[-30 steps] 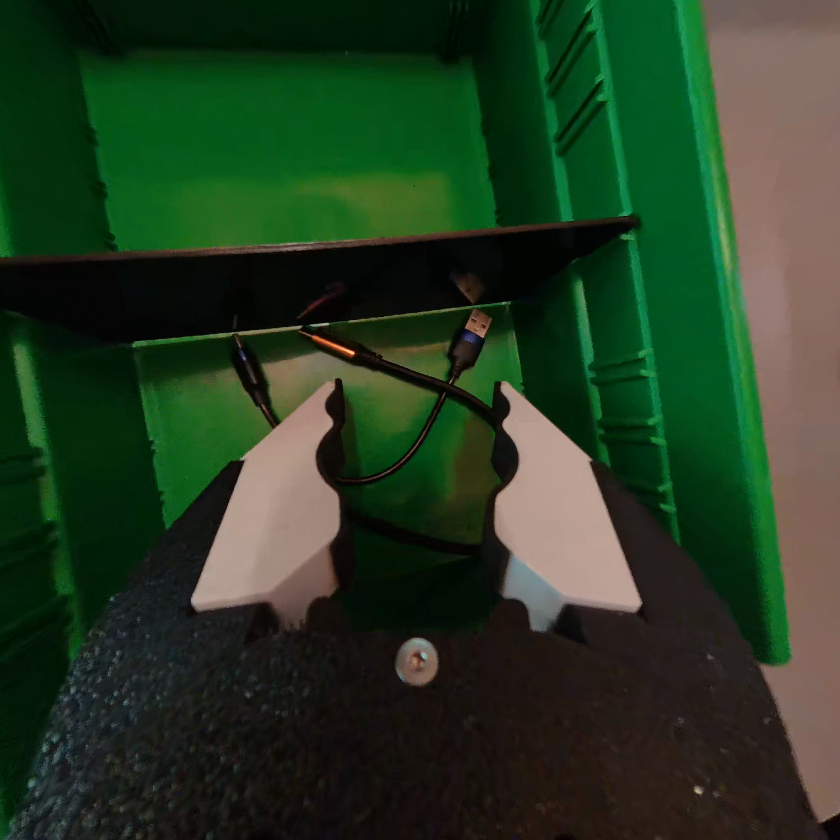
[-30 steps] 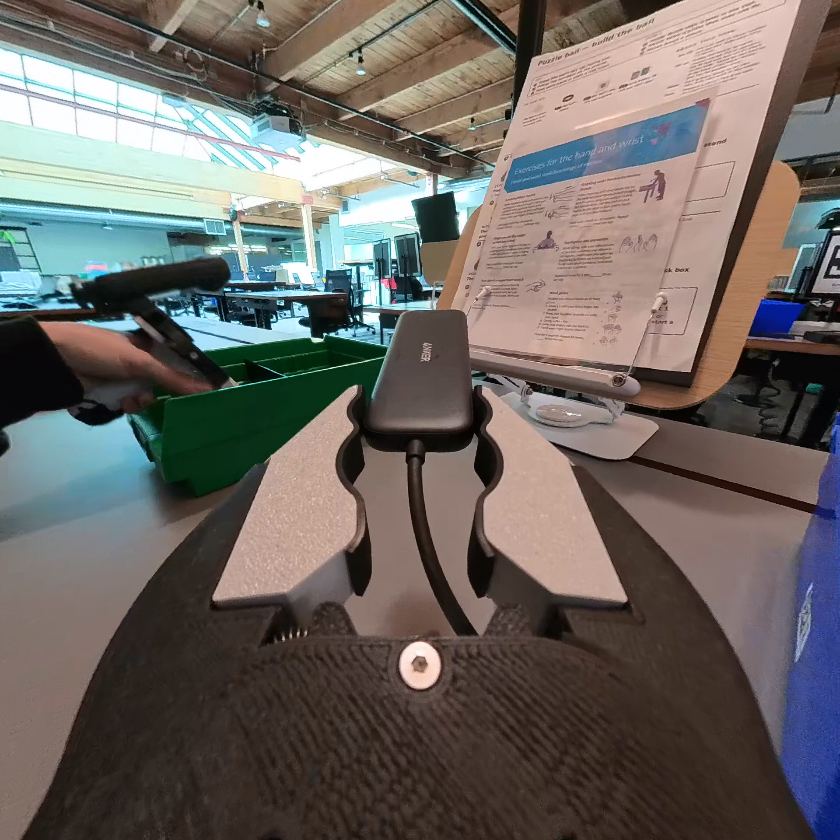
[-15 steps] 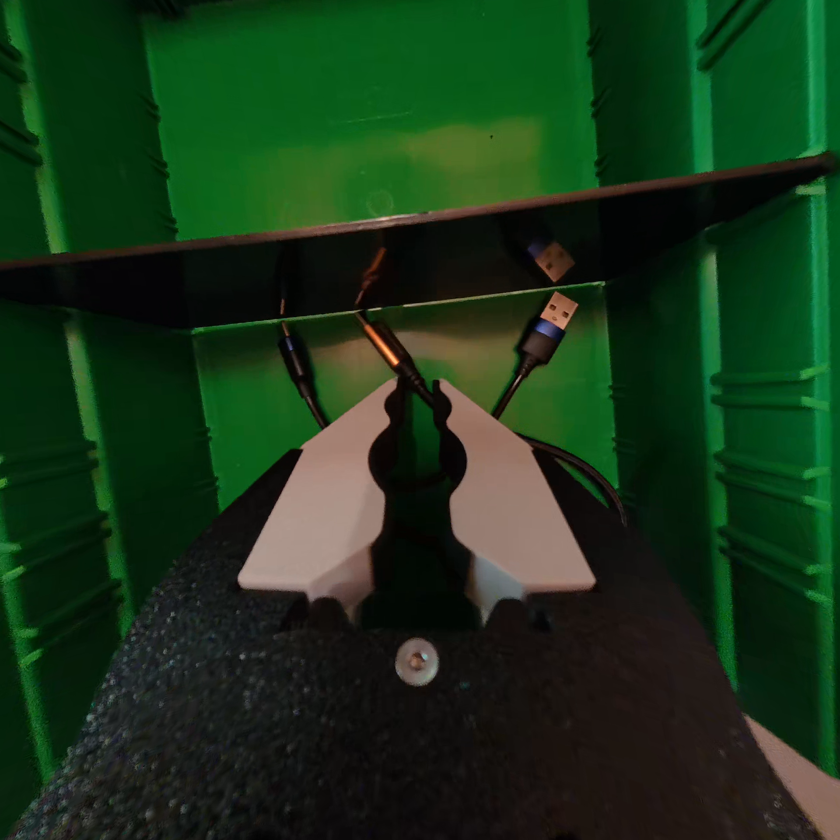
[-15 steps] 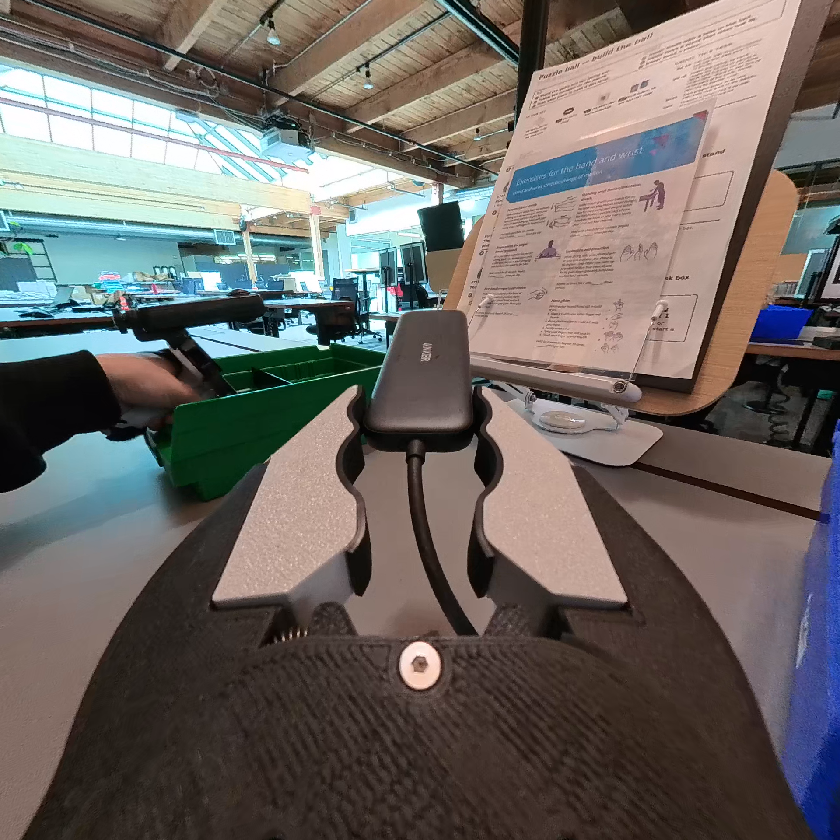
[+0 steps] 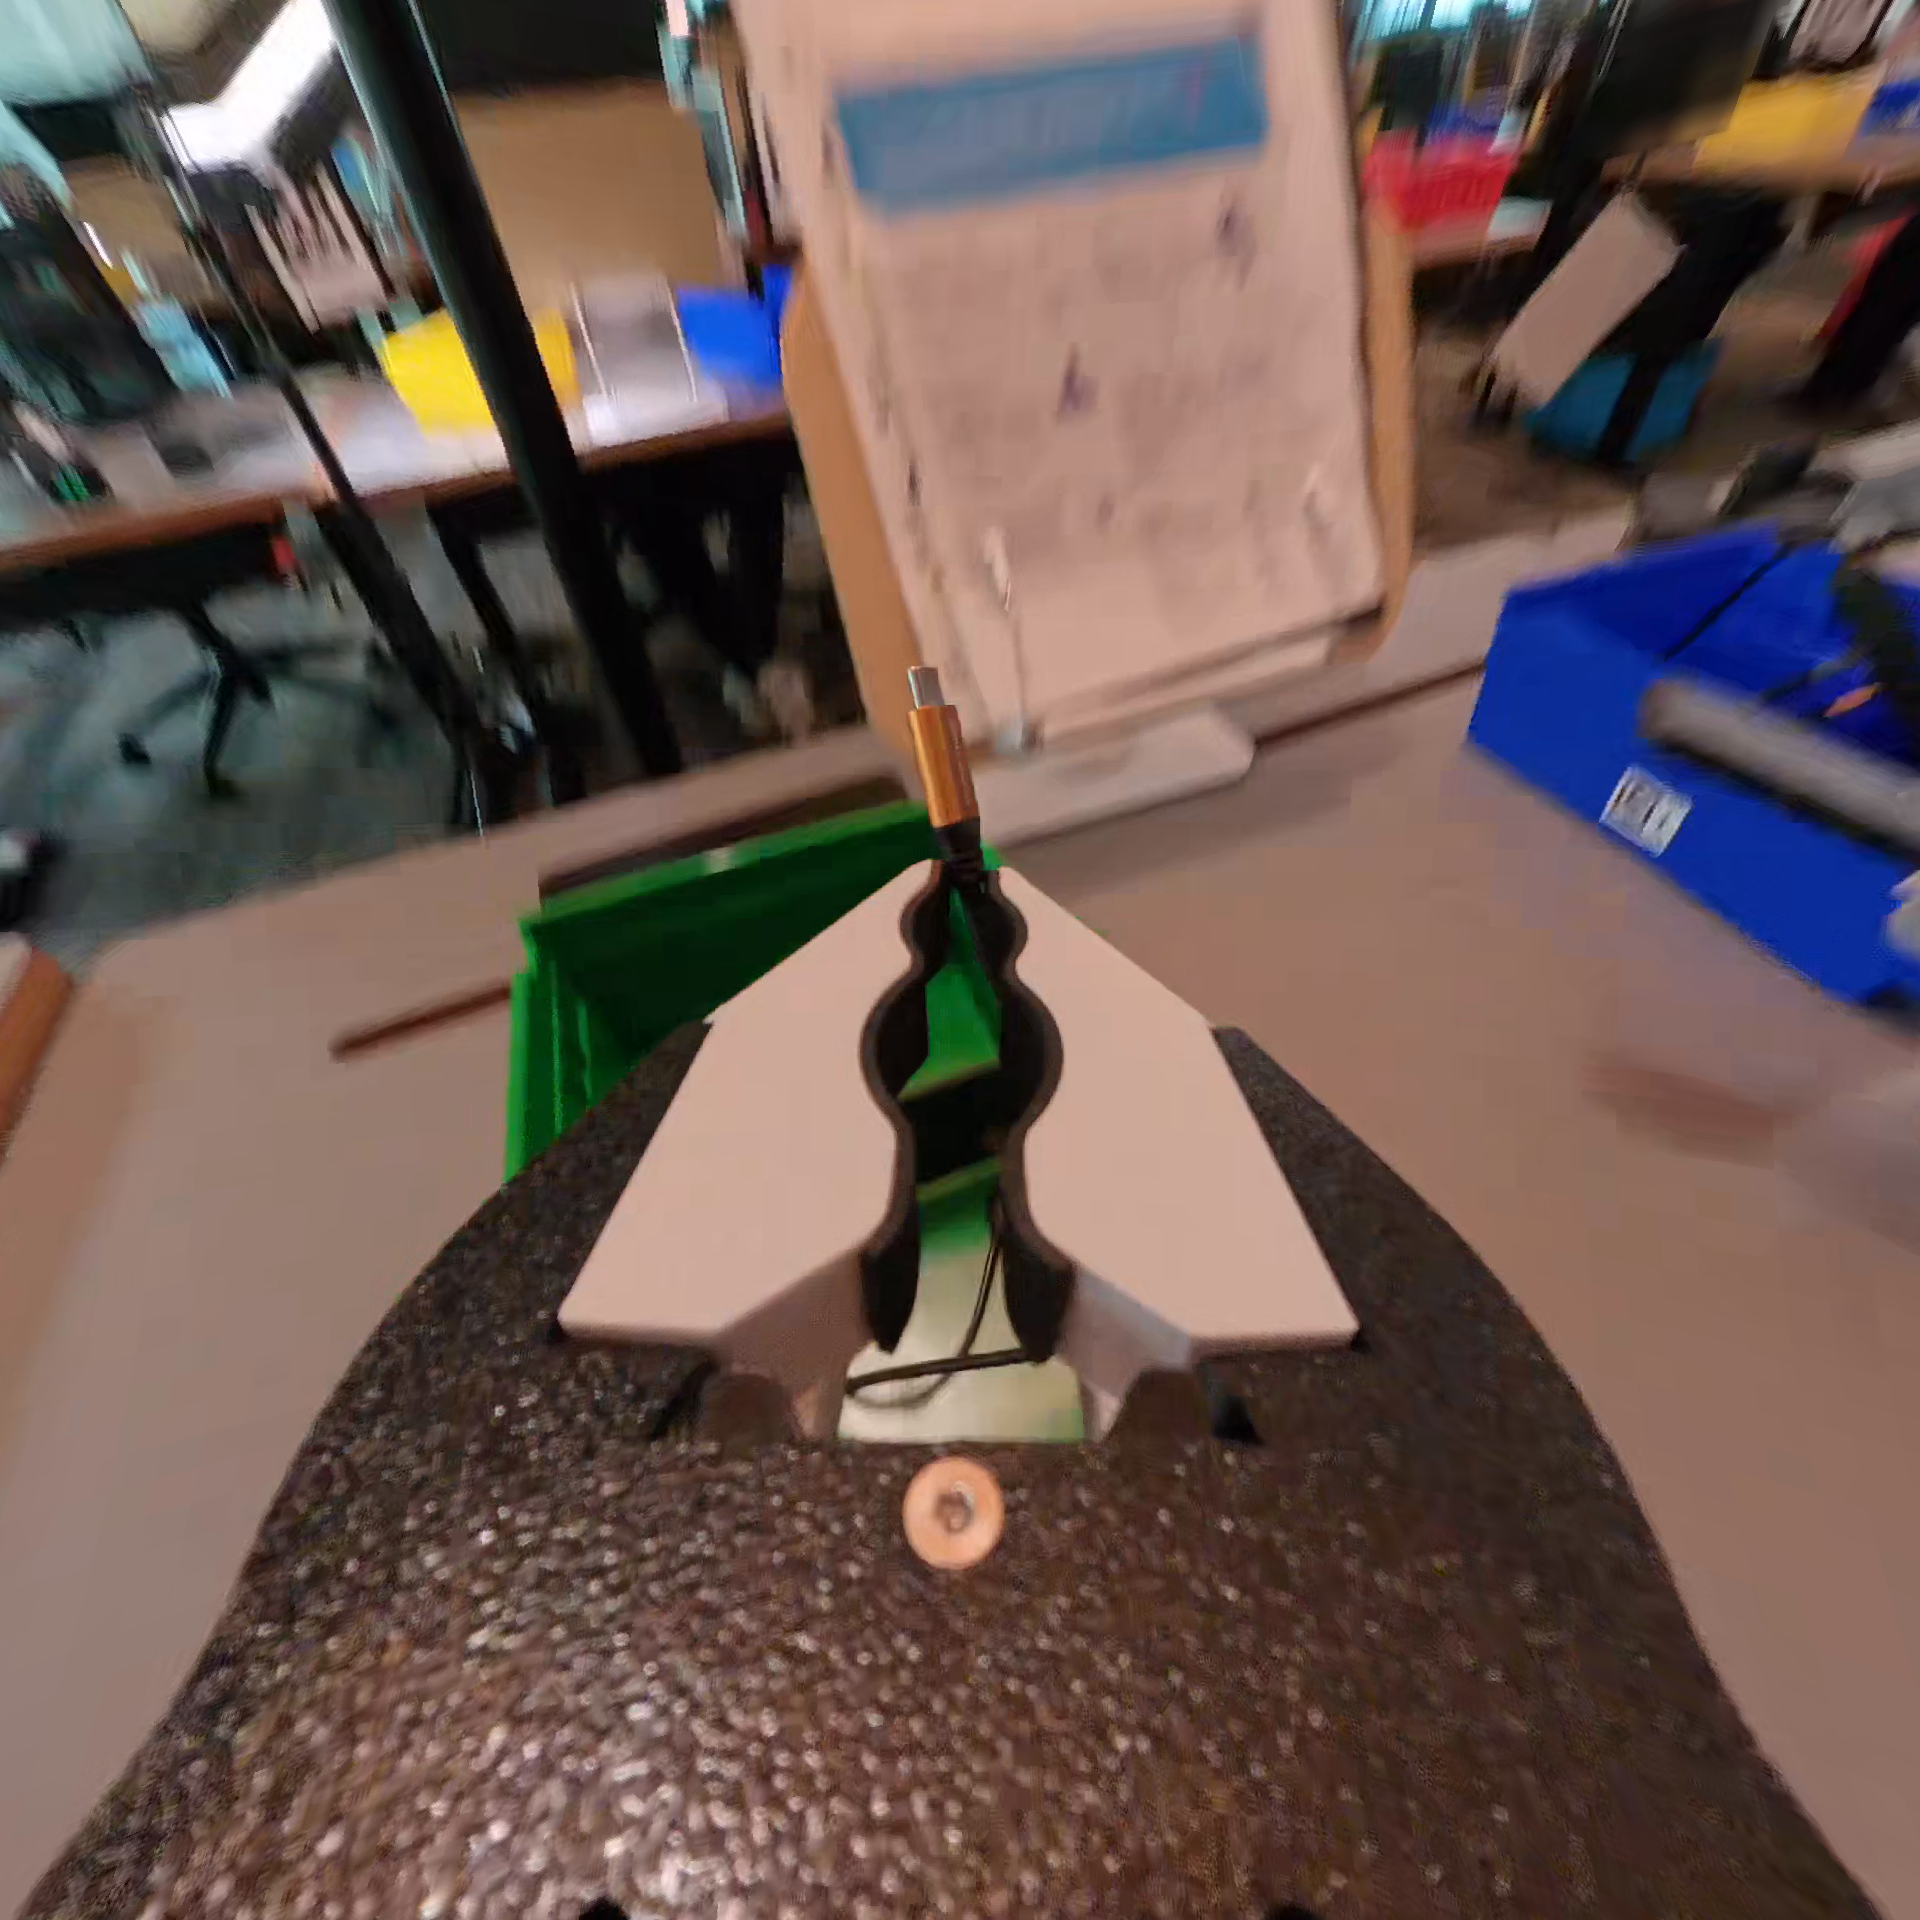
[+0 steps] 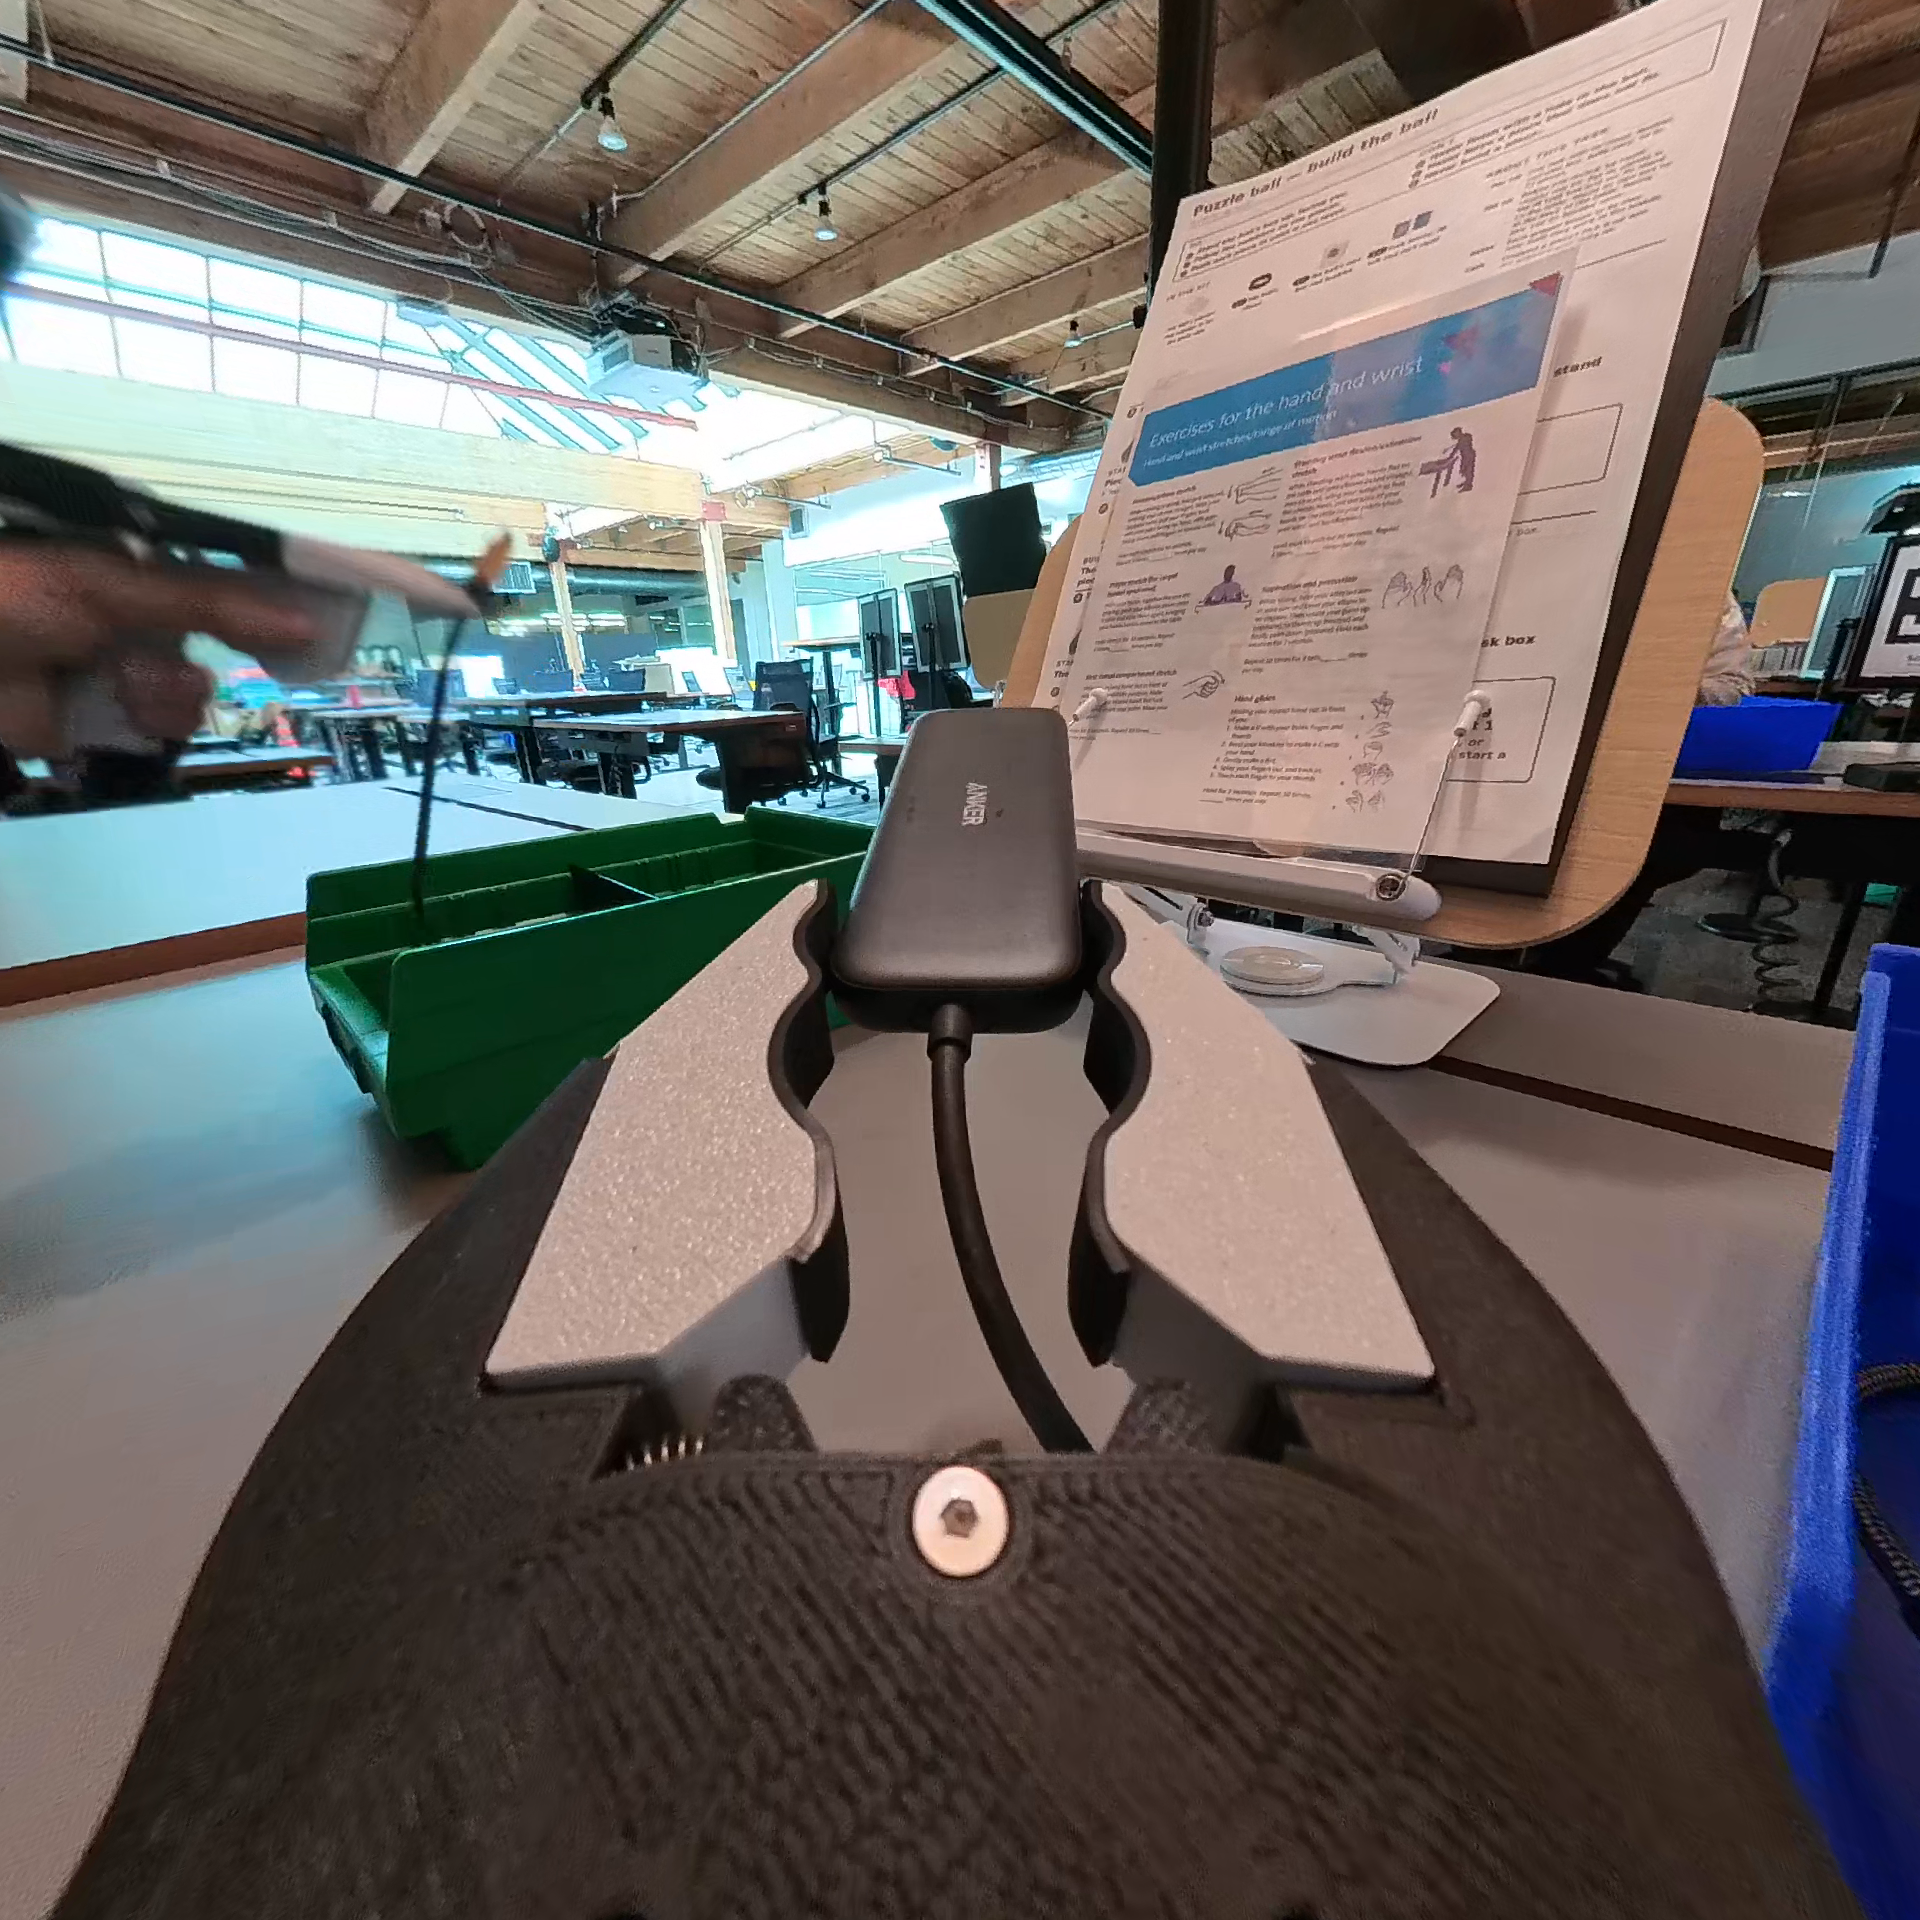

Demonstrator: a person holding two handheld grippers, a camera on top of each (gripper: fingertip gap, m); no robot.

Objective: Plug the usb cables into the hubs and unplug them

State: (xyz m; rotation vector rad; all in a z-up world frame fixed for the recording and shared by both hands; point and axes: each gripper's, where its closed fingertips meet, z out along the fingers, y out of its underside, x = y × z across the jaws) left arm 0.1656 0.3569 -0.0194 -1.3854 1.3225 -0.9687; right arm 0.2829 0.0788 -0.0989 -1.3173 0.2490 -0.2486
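The left gripper [image 5: 961, 883] pinches the cable [image 5: 943, 764] below its plug, at frame centre, leaving the connector exposed. The right gripper [image 6: 956, 940] clamps the hub [image 6: 961, 842], steadying it for insertion.

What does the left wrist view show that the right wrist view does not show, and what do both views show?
Only the left wrist view shows the left gripper close up, shut on the cable just below its orange plug.

Only the right wrist view shows the right gripper shut on the dark hub, and the cable hanging down into the bin.

Both show the green bin, the paper stand, a blue bin and the grey table.
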